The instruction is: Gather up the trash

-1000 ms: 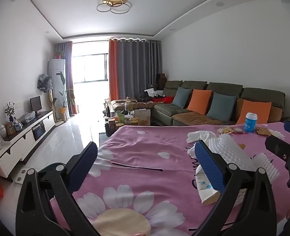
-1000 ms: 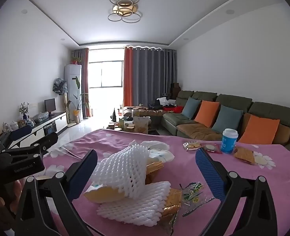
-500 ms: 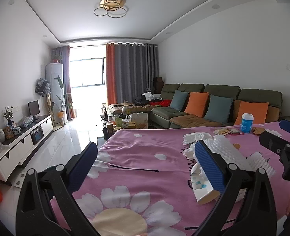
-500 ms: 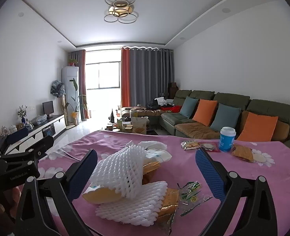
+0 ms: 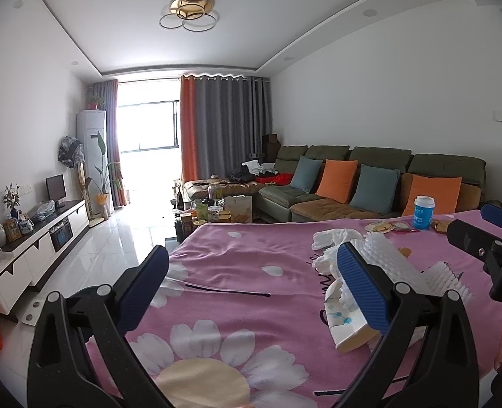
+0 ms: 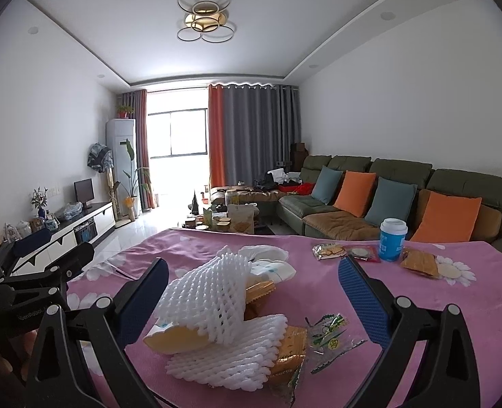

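A heap of trash lies on the pink flowered tablecloth (image 6: 455, 306): white foam fruit nets (image 6: 210, 299), a paper cup on its side (image 6: 169, 336), gold snack wrappers (image 6: 288, 357), a clear green-printed wrapper (image 6: 329, 336) and crumpled white tissue (image 6: 268, 255). My right gripper (image 6: 254, 302) is open, low over the heap, its jaws on either side of the nets. My left gripper (image 5: 251, 292) is open and empty over bare cloth (image 5: 233, 265), left of the heap; the foam nets (image 5: 387, 258) and paper cup (image 5: 349, 326) lie by its right finger.
A blue paper cup (image 6: 392, 244) stands at the far side with snack packets (image 6: 329, 251) and a brown wrapper (image 6: 417, 263) beside it. A thin black stick (image 5: 227, 290) lies on the cloth. A green sofa (image 6: 404, 197) is behind the table; a TV cabinet (image 5: 36, 248) is at left.
Both views have shifted slightly; the cameras have tilted a little and the heap sits marginally lower in the right wrist view. Both grippers stay open and the trash has not moved.
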{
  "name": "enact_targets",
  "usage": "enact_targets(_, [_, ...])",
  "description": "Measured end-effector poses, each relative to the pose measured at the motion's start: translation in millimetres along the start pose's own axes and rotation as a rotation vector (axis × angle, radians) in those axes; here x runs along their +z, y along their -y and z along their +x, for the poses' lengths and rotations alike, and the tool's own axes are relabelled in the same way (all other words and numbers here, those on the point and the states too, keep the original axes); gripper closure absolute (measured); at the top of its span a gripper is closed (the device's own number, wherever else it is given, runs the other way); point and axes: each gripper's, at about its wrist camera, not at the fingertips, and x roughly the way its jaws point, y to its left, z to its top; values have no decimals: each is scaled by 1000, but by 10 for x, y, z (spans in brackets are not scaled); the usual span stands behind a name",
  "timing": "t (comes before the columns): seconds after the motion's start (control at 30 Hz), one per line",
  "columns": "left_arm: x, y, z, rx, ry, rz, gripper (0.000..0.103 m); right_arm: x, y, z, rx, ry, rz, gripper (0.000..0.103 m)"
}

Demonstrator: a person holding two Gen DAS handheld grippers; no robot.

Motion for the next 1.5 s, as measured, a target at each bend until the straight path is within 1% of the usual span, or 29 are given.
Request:
enact_targets(0.7, [-12,-9,4,-5,-5,-5,6,0,8,5,0,2,3,7])
enact_targets(1.5, [-30,7,14,-8,-6,-5,6,15,17,29,22,-4,11,7])
